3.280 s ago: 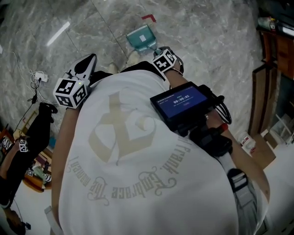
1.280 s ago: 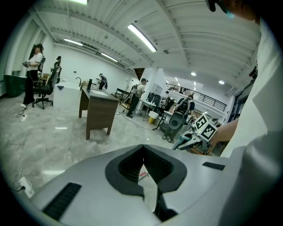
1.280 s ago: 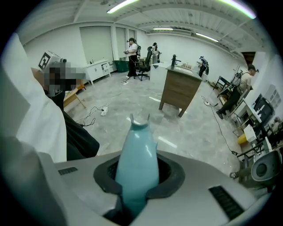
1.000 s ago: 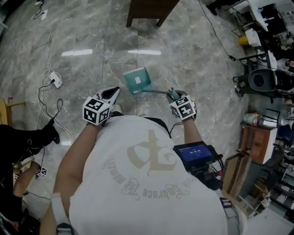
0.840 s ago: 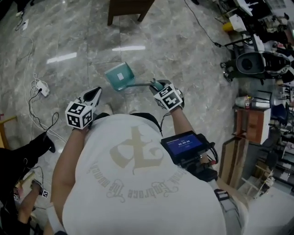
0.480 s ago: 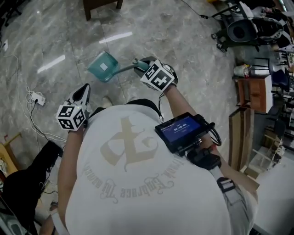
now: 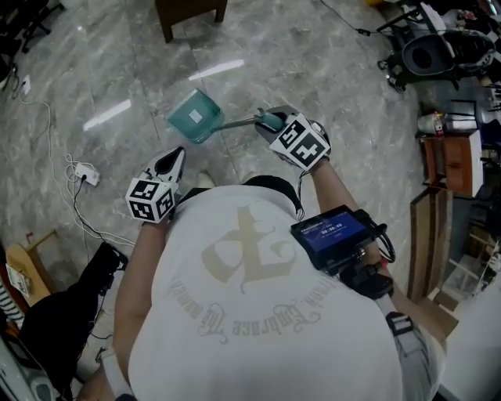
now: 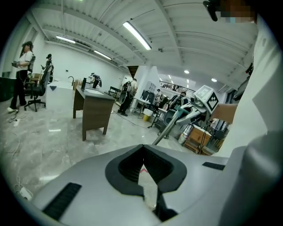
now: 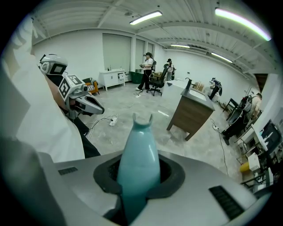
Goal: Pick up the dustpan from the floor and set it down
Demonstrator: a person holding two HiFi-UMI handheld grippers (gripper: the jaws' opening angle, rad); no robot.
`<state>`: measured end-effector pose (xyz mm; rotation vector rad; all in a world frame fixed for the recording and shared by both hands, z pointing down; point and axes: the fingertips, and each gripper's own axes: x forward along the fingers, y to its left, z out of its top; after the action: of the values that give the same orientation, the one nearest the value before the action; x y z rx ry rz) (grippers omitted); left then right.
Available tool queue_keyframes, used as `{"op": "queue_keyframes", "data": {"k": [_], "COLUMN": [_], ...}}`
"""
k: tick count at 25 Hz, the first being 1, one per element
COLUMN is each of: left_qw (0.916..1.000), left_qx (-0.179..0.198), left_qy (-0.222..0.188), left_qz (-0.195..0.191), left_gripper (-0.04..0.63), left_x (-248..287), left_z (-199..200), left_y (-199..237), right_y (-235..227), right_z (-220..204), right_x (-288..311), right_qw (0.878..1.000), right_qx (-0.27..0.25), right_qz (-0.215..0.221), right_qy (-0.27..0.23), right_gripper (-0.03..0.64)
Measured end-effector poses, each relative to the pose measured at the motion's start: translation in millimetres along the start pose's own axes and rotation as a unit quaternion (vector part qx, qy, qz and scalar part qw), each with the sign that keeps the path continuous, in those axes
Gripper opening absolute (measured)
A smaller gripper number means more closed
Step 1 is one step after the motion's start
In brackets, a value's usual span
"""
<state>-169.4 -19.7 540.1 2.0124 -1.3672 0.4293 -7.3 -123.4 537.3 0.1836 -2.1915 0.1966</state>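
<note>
A teal dustpan (image 7: 194,116) with a thin metal shaft hangs out ahead of me over the marble floor. My right gripper (image 7: 270,120) is shut on its teal handle grip (image 9: 137,154), which stands up between the jaws in the right gripper view. In the left gripper view the shaft (image 8: 170,128) slants down from that gripper. My left gripper (image 7: 175,157) is to the left of the pan and nearer me, apart from it. Its jaws (image 8: 143,161) are shut with nothing between them. The right gripper view shows the left gripper (image 9: 86,103) at its left.
A dark wooden desk (image 7: 188,12) stands ahead beyond the pan. A white power strip with cable (image 7: 86,176) lies on the floor at left, above a black bag (image 7: 70,305). A wooden cabinet (image 7: 454,164) and machines (image 7: 427,51) fill the right side. People (image 9: 146,73) stand far off.
I have straightened up from a crouch, and my right gripper has risen with the dustpan's handle in it. The left gripper stays beside the pan, shut and empty.
</note>
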Motion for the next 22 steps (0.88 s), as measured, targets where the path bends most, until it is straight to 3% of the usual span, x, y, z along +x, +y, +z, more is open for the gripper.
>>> {"op": "queue_keyframes", "data": {"k": [22], "left_qw": [0.9996], "left_qx": [-0.016], "left_qy": [0.006], "left_qz": [-0.022], "left_gripper": [0.011], "left_x": [19], "left_z": [17], "left_y": [13], "right_y": [-23], "right_z": [-37], "right_x": [-3], "right_qw": [0.995], "right_qx": [0.074], "right_qz": [-0.042], "right_qy": [0.05], "right_gripper": [0.086]}}
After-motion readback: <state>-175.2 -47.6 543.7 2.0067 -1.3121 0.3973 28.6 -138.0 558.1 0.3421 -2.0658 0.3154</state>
